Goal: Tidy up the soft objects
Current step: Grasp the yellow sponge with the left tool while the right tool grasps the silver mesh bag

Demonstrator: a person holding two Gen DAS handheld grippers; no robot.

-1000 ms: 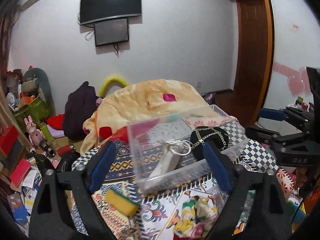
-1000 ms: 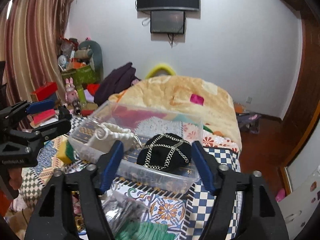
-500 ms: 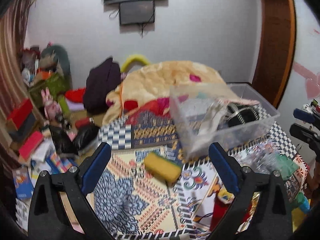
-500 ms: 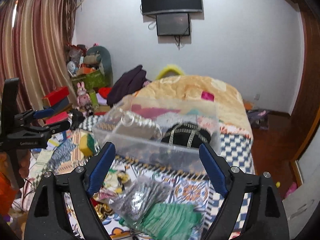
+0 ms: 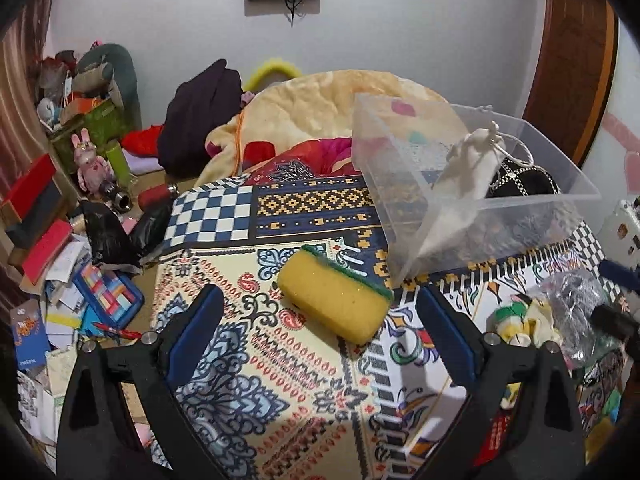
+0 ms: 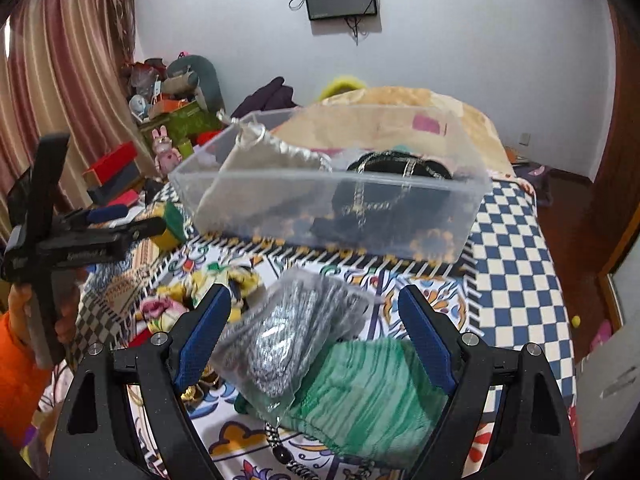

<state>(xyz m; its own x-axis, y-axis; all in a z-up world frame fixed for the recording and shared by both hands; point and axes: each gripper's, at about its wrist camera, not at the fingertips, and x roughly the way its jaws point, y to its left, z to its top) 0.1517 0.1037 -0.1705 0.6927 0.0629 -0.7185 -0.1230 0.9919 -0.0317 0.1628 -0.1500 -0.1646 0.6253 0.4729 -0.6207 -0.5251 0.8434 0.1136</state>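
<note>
1. Both wrist views have dropped and pulled back from the clear bin (image 5: 500,200) over the last second: a second ago each pair of fingers framed the bin, and now each frames a loose item on the patterned bedspread (image 5: 280,380). I read that as the start of the next pickups.

2. Left gripper (image 5: 320,312): I see its blue pads wide apart, clamped on nothing and touching nothing. The yellow sponge (image 5: 334,300) with a green scouring face lies between the fingertips and a little ahead of them. Beyond the right finger stands the bin, holding a cream drawstring pouch (image 5: 468,172) and a black chain-trimmed bag (image 5: 520,184).

3. Right of that finger lies a floral fabric toy (image 5: 516,320) beside a shiny silver bag (image 5: 576,304).

4. Right gripper (image 6: 316,332): also fully spread and empty. The silver bag (image 6: 288,340), in clear wrap, sits between the fingers, nearer the left one, overlapping a green knitted piece (image 6: 372,396) toward the right finger. Whether the left pad touches the wrap I cannot tell.

5. Two soft things are in the bin already; I judge at least four wait outside.
</note>
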